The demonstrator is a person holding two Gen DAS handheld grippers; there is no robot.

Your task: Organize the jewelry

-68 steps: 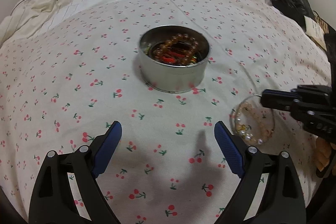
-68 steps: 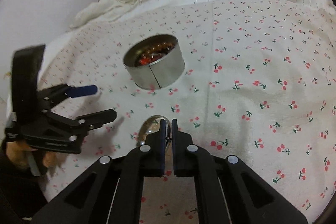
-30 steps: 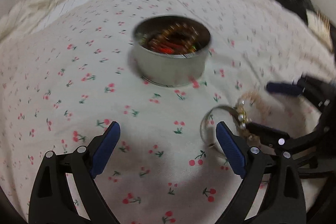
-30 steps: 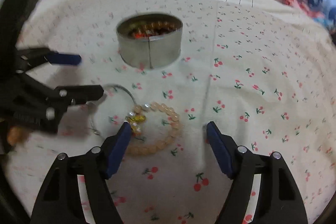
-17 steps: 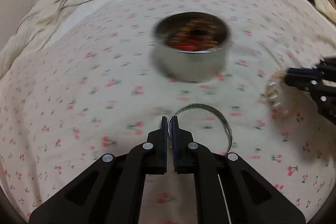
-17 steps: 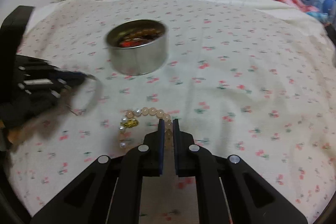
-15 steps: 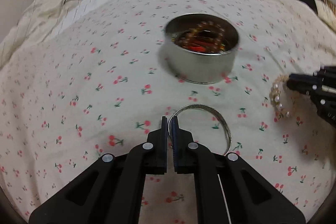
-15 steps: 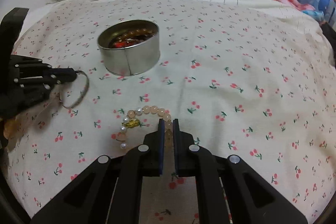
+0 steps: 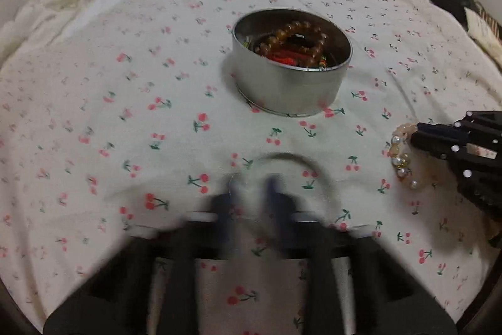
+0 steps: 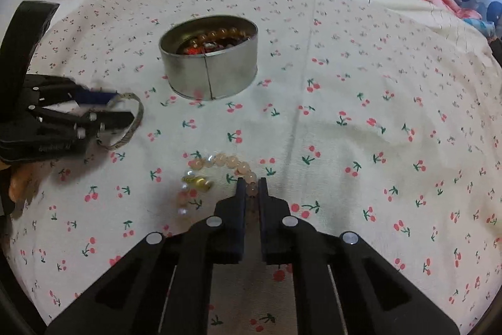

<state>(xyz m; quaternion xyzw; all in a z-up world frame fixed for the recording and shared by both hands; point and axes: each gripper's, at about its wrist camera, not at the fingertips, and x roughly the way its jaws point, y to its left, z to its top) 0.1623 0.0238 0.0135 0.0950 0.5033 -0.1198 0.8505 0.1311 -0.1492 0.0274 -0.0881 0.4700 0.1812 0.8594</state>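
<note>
A bed under a cherry-print sheet (image 10: 345,121) carries a round metal tin (image 10: 209,65) holding beaded bracelets. The left gripper (image 10: 120,107), blurred in its own view, has its jaws nearly together on a thin metal bangle (image 10: 133,121) near the tin. The right gripper (image 10: 250,186) has its jaws pinched on a pale bead bracelet (image 10: 219,170) lying on the sheet. No writing can be read.

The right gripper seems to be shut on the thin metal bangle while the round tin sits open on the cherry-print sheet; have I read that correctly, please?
Not quite: the right gripper is shut on the pale beaded bracelet, as the right wrist view shows. The thin metal bangle is at the left gripper. The round tin does sit open on the cherry-print sheet.
</note>
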